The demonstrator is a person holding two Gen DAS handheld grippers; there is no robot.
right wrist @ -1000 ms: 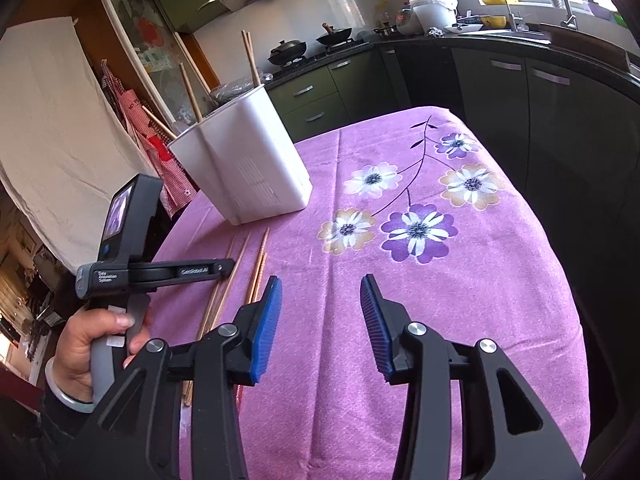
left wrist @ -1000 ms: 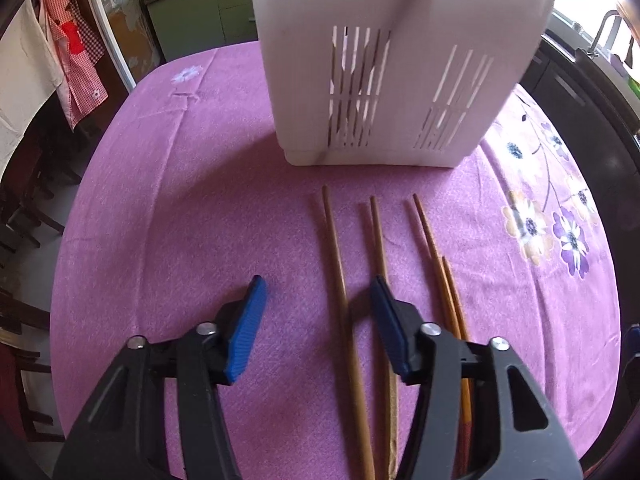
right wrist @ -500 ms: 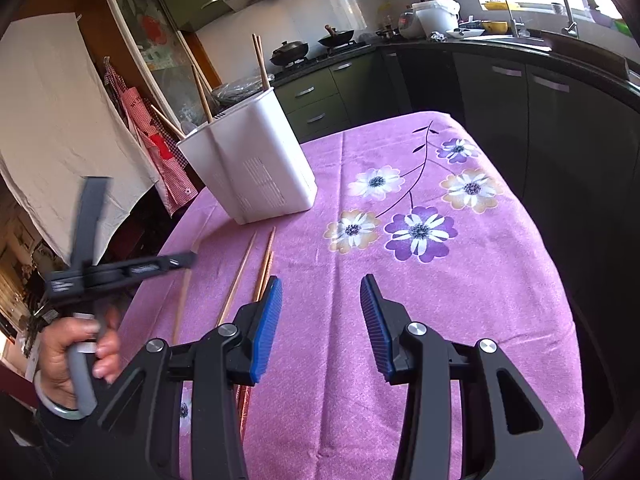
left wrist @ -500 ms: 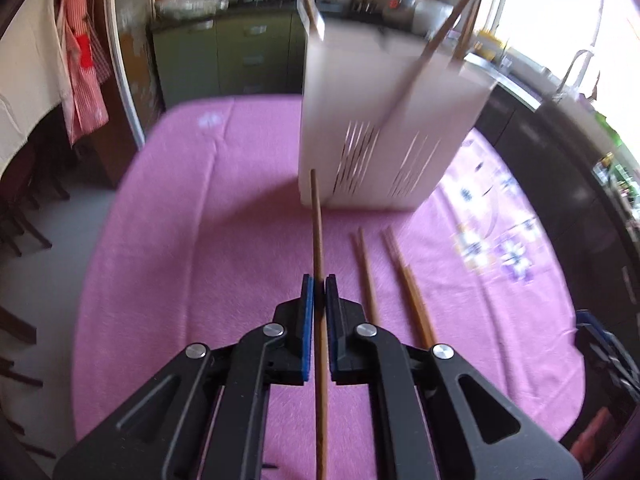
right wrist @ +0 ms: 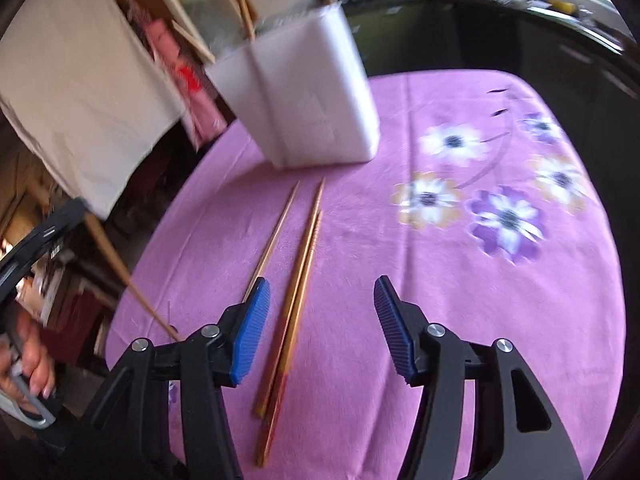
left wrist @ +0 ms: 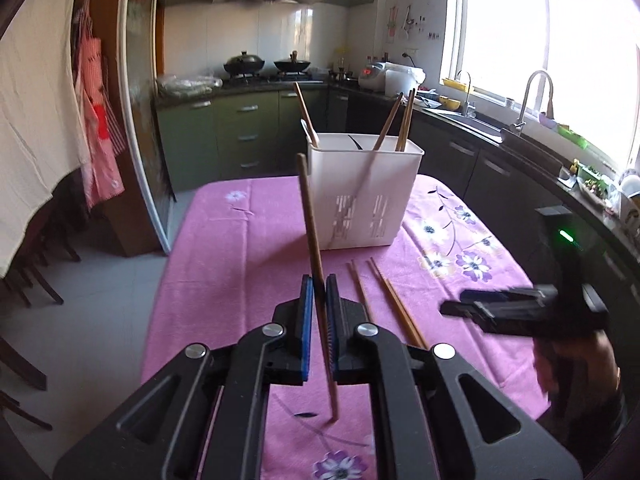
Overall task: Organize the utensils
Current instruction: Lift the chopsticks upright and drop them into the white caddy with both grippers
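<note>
My left gripper [left wrist: 319, 300] is shut on a brown wooden chopstick [left wrist: 310, 216] and holds it in the air, tilted, over the purple tablecloth. The same held chopstick [right wrist: 120, 272] shows at the left of the right wrist view. A white slotted utensil holder [left wrist: 362, 196] stands further back with several chopsticks in it. Three chopsticks [right wrist: 298, 276] lie on the cloth in front of the holder [right wrist: 304, 108]. My right gripper [right wrist: 320, 296] hovers over their near ends with its jaws opening. Two lie below the gap, untouched by the pads.
The round table [left wrist: 224, 264] wears a purple flowered cloth and its edge falls away on the left. Dark kitchen counters and a sink [left wrist: 536, 120] run along the right. A person's hand [right wrist: 32, 360] grips the left handle. White cloth [right wrist: 72, 80] hangs at left.
The left gripper closed on one chopstick and lifted it off the table, backing away from the holder. The right gripper swung down and left over the chopsticks that stayed on the cloth.
</note>
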